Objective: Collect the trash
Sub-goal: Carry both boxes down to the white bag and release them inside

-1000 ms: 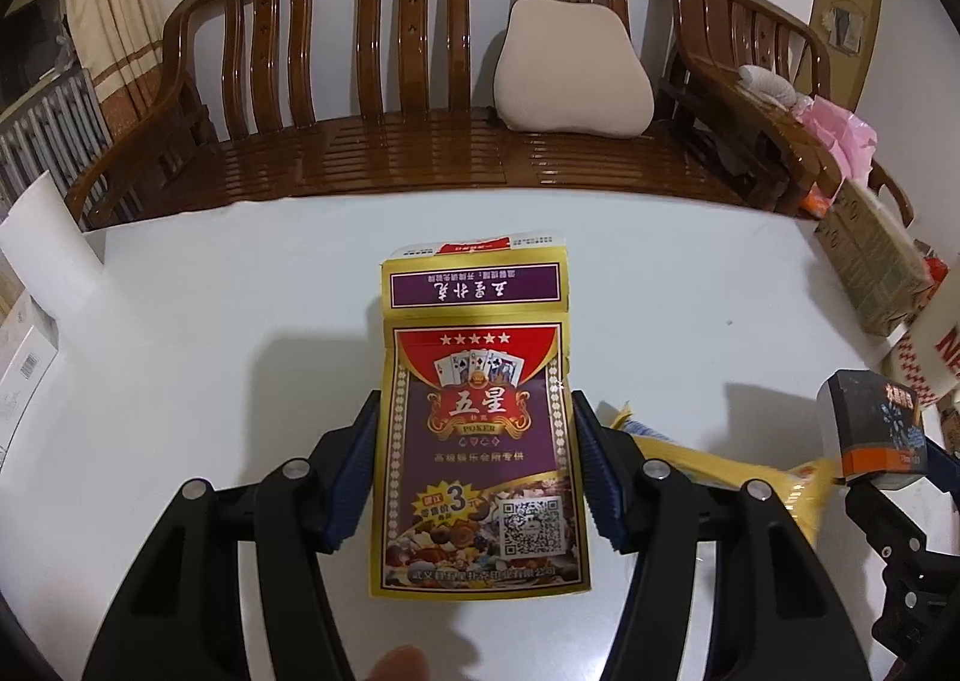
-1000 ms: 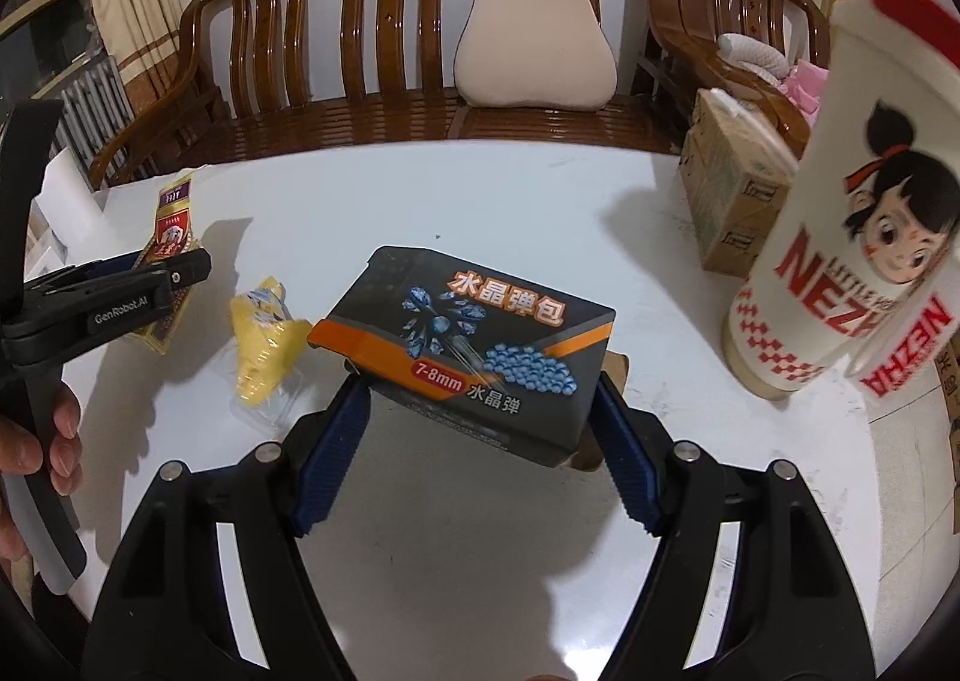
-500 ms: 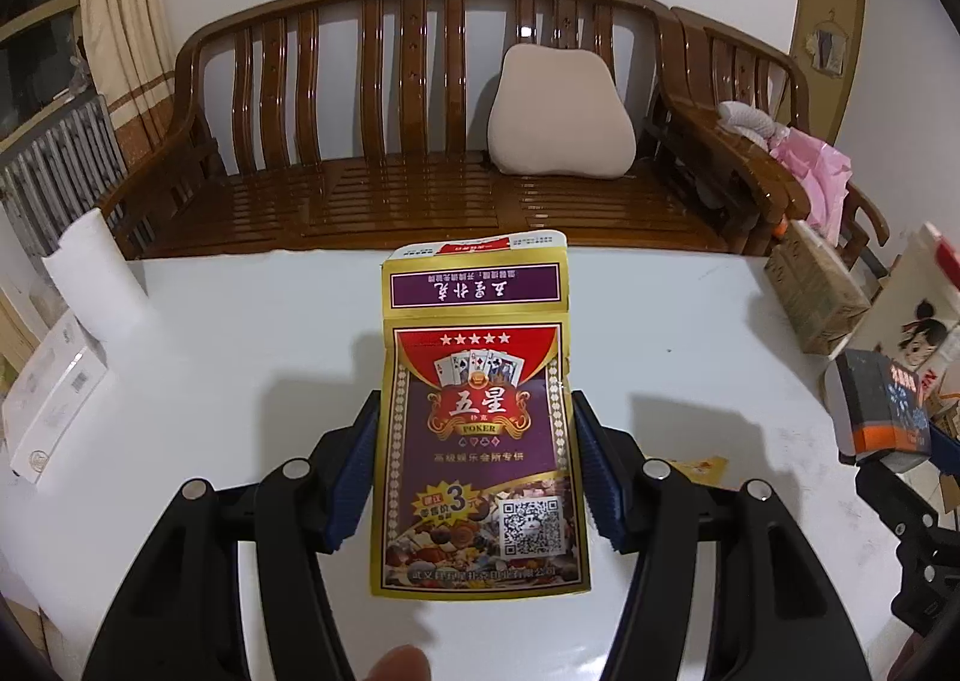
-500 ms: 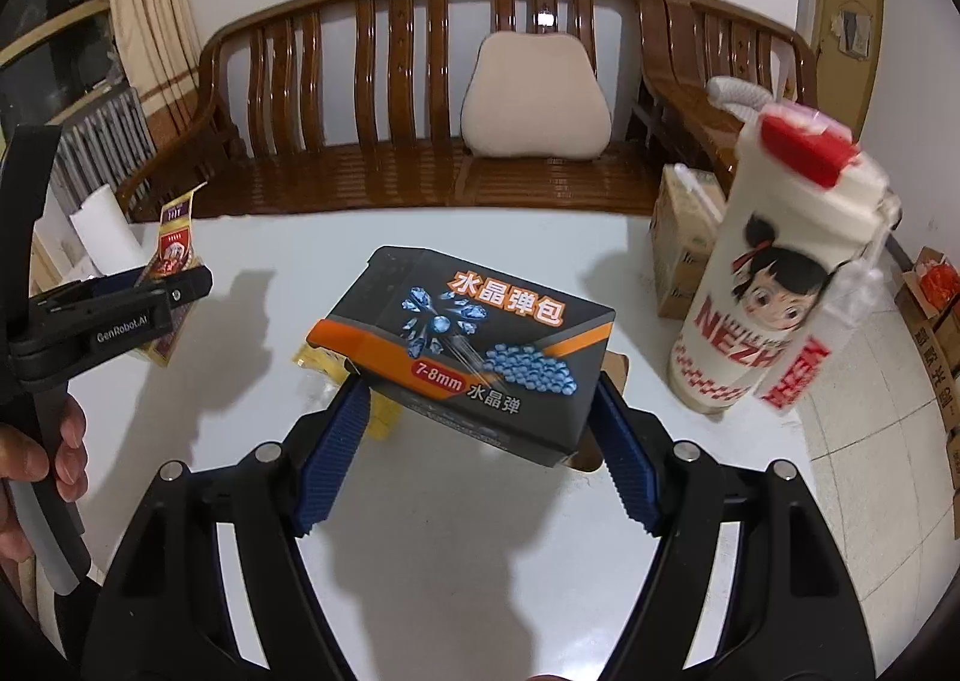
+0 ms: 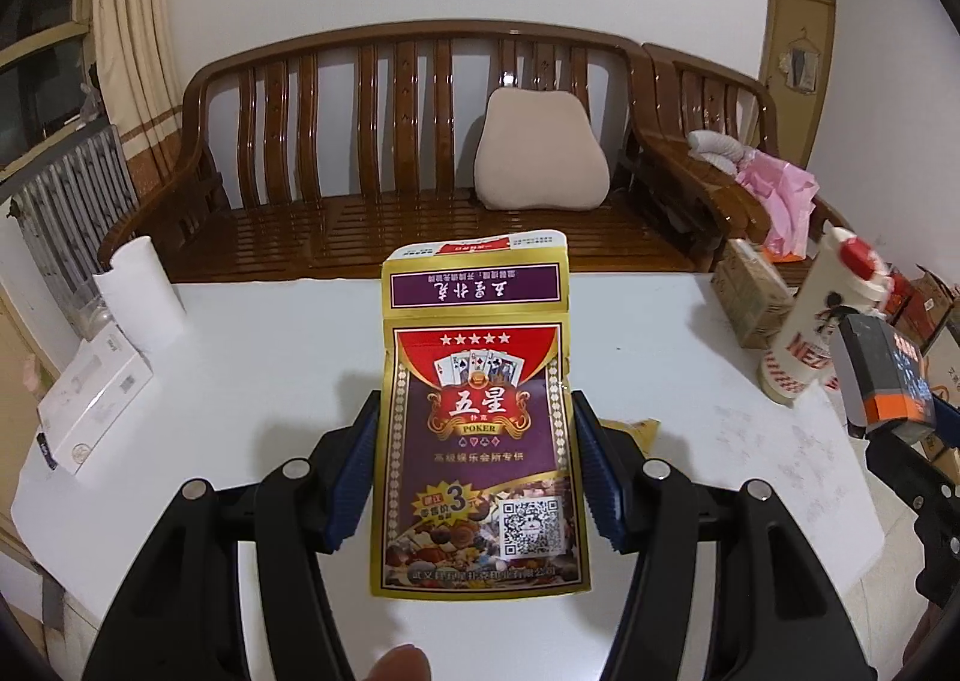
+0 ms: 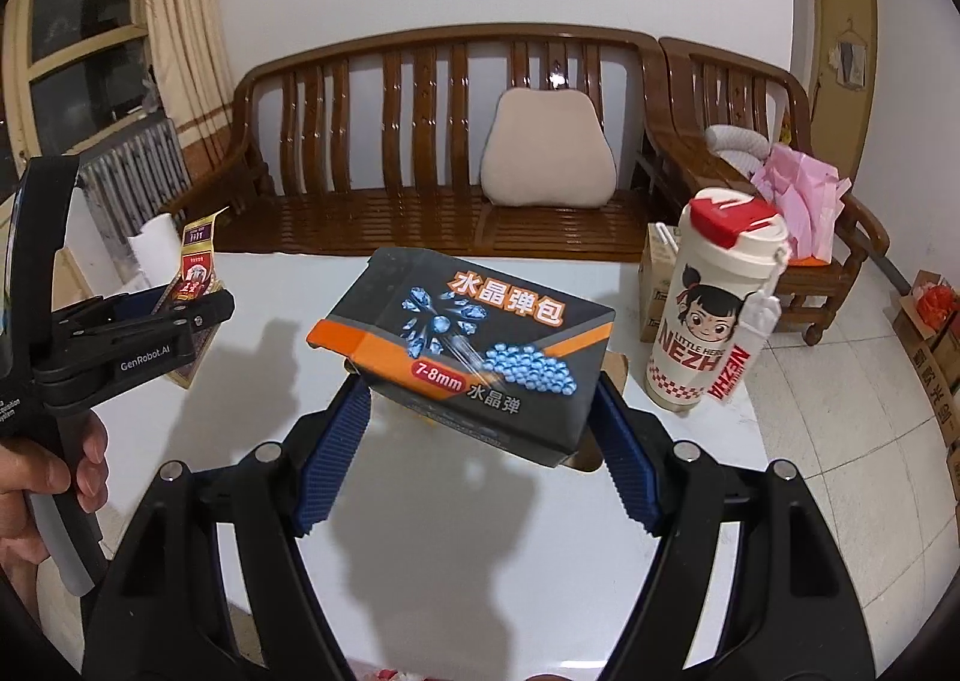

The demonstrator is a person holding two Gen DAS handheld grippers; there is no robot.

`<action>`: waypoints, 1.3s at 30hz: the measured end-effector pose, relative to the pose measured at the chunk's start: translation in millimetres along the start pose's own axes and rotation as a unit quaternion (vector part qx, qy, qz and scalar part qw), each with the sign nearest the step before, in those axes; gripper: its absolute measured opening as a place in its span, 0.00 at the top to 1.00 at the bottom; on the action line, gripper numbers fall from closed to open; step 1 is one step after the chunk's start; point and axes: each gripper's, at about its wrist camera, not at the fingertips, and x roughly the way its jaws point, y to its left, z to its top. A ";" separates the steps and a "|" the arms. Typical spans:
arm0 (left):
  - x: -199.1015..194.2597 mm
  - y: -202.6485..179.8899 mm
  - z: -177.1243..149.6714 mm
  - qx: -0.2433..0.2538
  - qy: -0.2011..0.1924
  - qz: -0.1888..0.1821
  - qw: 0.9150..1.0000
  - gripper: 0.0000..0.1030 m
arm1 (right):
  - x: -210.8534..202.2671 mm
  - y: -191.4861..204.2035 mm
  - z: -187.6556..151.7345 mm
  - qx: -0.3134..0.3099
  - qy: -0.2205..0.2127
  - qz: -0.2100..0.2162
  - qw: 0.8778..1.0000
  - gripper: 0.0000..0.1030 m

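Left gripper (image 5: pixel 474 477) is pinching a flattened gold-and-purple cardboard playing-card box (image 5: pixel 477 423), blue pads on its two long edges, box upright with its open flap pointing at the far side. It hangs above the white bench (image 5: pixel 252 381), not touching it. Right gripper (image 6: pixel 480 447) is clamped on a dark grey cardboard box with orange stripe and blue crystal-bead print (image 6: pixel 474 357), pads on its left and right ends, box tilted, near edge lower, also clear of the bench. In the right wrist view the left gripper shows at far left, a hand (image 6: pixel 42 495) wrapped round its handle, card box sticking out of the pads. Crumpled yellow wrapper (image 5: pixel 639 432) lies on the bench just right of the left gripper, mostly hidden behind the finger. Cream tumbler with red lid and cartoon print (image 6: pixel 714 315) stands at the bench's right edge, brown carton (image 6: pixel 654 291) beside it on the far side. White paper roll (image 5: pixel 141 297) and flat white box (image 5: pixel 90 399) sit at the left edge. Brown wooden slatted settee (image 5: pixel 390 153) with beige cushion (image 5: pixel 540 153) behind the bench.
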 end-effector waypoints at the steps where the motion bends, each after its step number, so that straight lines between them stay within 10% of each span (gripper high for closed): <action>1: -7.6 -0.9 -2.3 0.003 -0.002 0.000 1.000 0.44 | -9.4 2.1 -1.7 -0.001 -0.004 0.002 1.000 0.30; 19: -114.3 -12.0 -80.5 0.037 -0.019 -0.033 0.999 0.44 | -116.1 29.5 -54.3 -0.008 -0.032 0.023 0.999 0.30; 39: -128.2 -31.1 -217.7 0.049 0.071 -0.070 0.994 0.44 | -151.8 55.8 -172.9 -0.009 0.025 0.025 0.999 0.30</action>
